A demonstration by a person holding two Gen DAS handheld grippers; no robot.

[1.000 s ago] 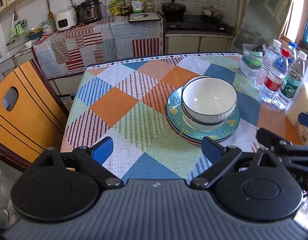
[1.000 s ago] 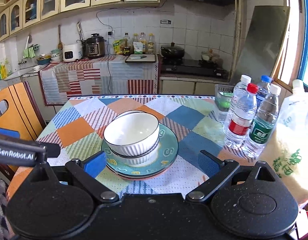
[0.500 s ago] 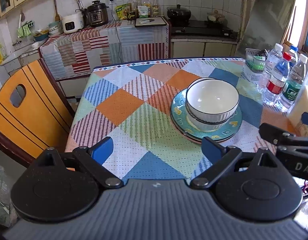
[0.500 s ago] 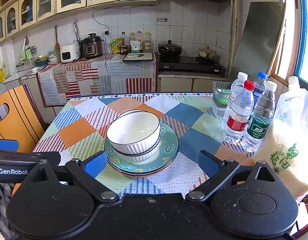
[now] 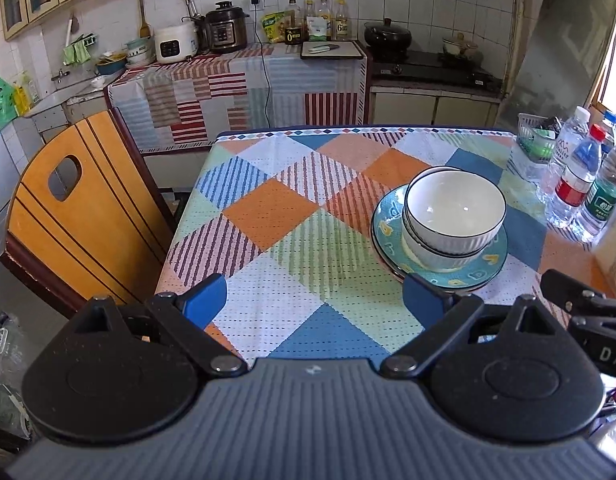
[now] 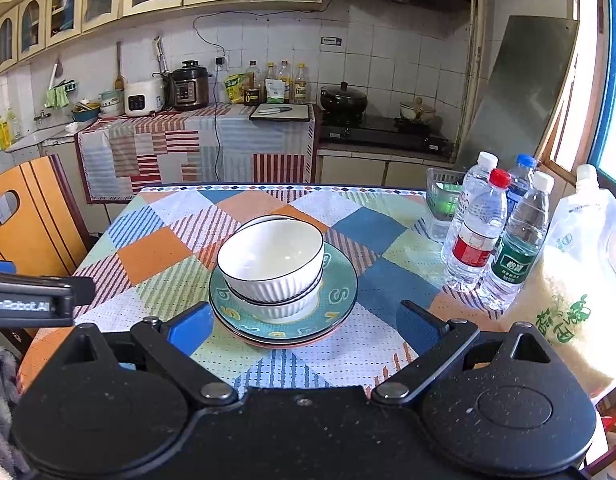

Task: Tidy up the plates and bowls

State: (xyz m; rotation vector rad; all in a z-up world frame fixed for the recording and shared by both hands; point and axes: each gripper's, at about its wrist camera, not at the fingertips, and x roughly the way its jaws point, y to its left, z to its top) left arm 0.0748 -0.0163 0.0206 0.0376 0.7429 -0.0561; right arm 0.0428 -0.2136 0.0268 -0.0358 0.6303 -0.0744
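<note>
Patchwork cloth covers the table, the biggest thing in both views, with an orange wooden chair drawn up at its left side. Toward the right of the table sits the stack of plates: a teal lettered plate on top of what looks like one or two more (a reddish rim shows beneath, though the count is hard to judge). Two white ribbed bowls with dark rims are nested on the plates, the upper one tilted a little. A pale bag with green print stands at the right edge, just beside a cluster of water bottles. The left gripper hovers over the near edge, fingers wide apart and empty. The right gripper faces the stack, fingers likewise spread, holding nothing.
</note>
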